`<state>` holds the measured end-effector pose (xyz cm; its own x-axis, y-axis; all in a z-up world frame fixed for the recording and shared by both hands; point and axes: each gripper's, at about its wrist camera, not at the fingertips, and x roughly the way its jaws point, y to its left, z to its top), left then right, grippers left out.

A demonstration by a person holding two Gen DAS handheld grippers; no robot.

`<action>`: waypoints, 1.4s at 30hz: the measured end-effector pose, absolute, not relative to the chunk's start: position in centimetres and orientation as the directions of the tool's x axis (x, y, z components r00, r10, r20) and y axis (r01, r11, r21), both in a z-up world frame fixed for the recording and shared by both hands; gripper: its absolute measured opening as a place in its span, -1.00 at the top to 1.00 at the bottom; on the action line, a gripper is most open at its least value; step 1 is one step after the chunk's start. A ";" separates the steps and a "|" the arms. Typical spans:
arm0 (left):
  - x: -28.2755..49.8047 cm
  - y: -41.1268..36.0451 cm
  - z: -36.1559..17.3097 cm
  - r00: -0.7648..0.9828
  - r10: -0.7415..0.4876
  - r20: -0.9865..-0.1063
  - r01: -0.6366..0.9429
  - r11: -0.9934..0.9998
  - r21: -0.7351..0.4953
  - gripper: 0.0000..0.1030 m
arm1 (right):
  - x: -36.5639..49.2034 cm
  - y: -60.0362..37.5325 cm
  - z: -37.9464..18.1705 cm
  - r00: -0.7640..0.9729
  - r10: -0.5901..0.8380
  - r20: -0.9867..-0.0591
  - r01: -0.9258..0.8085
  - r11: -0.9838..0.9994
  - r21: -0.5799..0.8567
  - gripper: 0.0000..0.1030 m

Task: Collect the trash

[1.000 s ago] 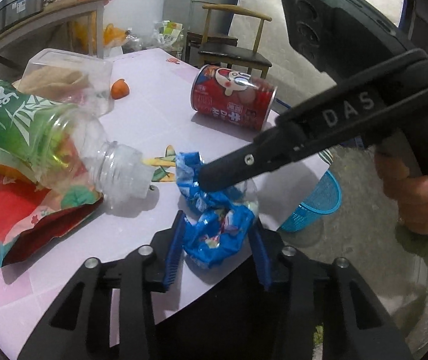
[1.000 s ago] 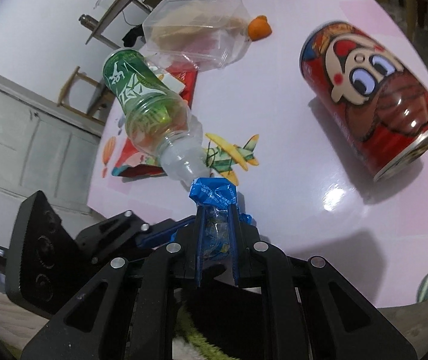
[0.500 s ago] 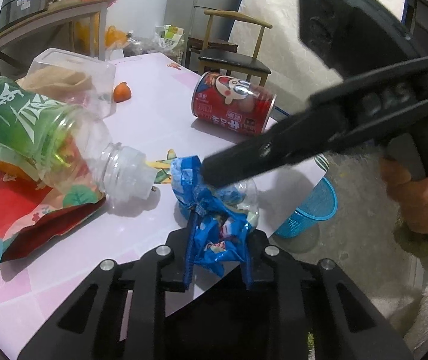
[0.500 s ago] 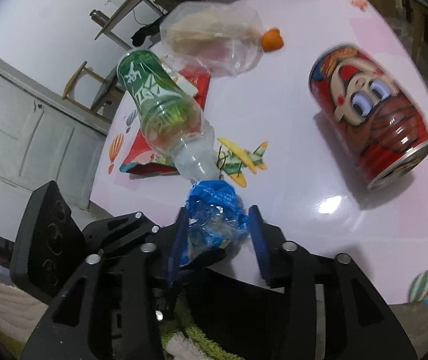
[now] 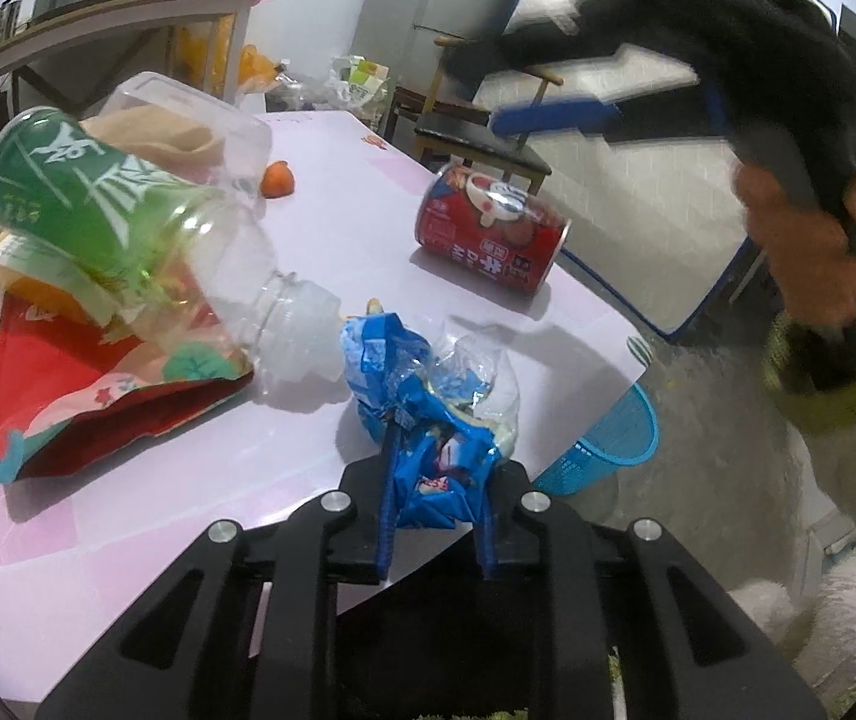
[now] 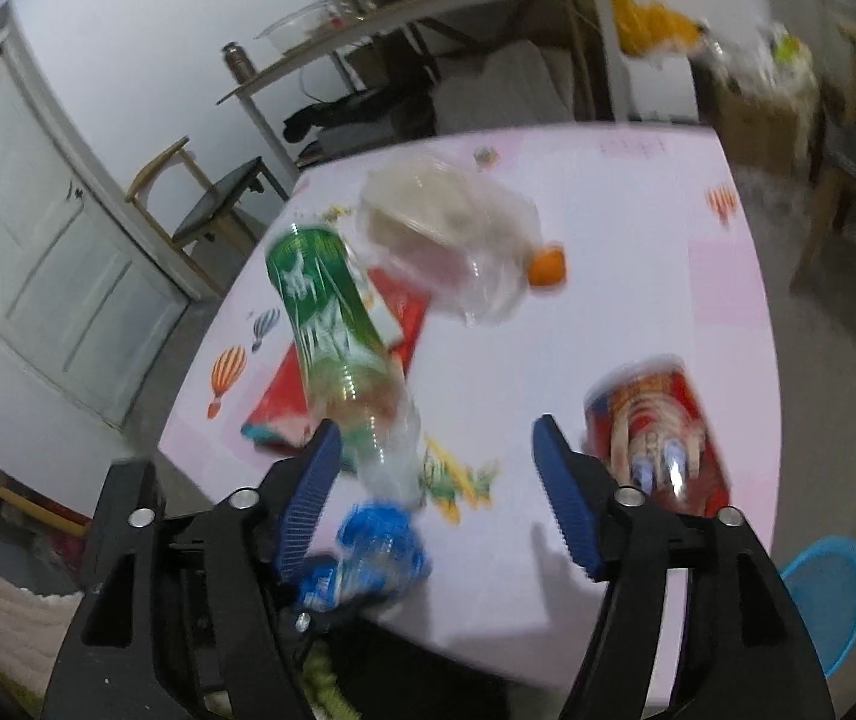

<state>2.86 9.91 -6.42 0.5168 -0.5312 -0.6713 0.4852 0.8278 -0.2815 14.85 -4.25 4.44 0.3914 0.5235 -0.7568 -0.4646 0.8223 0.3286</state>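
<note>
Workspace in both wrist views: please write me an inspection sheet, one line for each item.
Surface: pale pink table with printed pictures.
Job's things: blue wrapper; green bottle lying; red can lying; red packet; clear container.
Clutter: small orange thing.
Grippers: left gripper shut on the blue wrapper, jaws have just been closing; right gripper open, empty, jaws have just been opening.
Cables: nothing seen.
Surroundings: blue basket on the floor, chair, shelf.

We see a blue crumpled wrapper (image 5: 422,408), a green-labelled bottle (image 5: 104,222), a red cartoon can (image 5: 488,234), a pale pink desk (image 5: 338,228) and a blue basket (image 5: 608,444).
</note>
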 end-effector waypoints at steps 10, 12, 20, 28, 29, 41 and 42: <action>2.4 11.8 -6.4 0.525 -0.552 -0.647 0.461 0.824 -0.329 0.62 | 22.6 4.8 7.4 0.478 0.439 -0.761 -0.728 0.683 -0.063 -0.86; 2.4 11.9 -6.4 0.524 -0.557 -0.644 0.459 0.822 -0.338 0.62 | 23.5 6.7 6.6 0.487 0.421 -0.766 -0.774 0.614 -0.154 -0.86; 2.5 12.2 -6.6 0.518 -0.569 -0.639 0.461 0.815 -0.352 0.62 | 29.6 11.1 1.0 0.397 0.311 -0.863 -0.860 0.455 -0.232 -0.86; 2.6 12.3 -6.8 0.506 -0.587 -0.631 0.469 0.802 -0.370 0.62 | 31.3 11.7 -2.0 0.316 0.275 -0.908 -0.879 0.446 -0.171 -0.86; 2.6 12.3 -6.8 0.506 -0.588 -0.631 0.470 0.801 -0.370 0.62 | 31.2 11.8 -2.2 0.316 0.277 -0.907 -0.879 0.445 -0.171 -0.86; 2.3 11.9 -6.7 0.513 -0.578 -0.635 0.477 0.807 -0.349 0.62 | 29.3 9.6 1.1 0.383 0.356 -0.852 -0.852 0.492 -0.178 -0.65; 2.3 11.9 -6.7 0.515 -0.576 -0.635 0.477 0.808 -0.346 0.62 | 29.1 9.1 1.8 0.394 0.369 -0.842 -0.845 0.505 -0.175 -0.65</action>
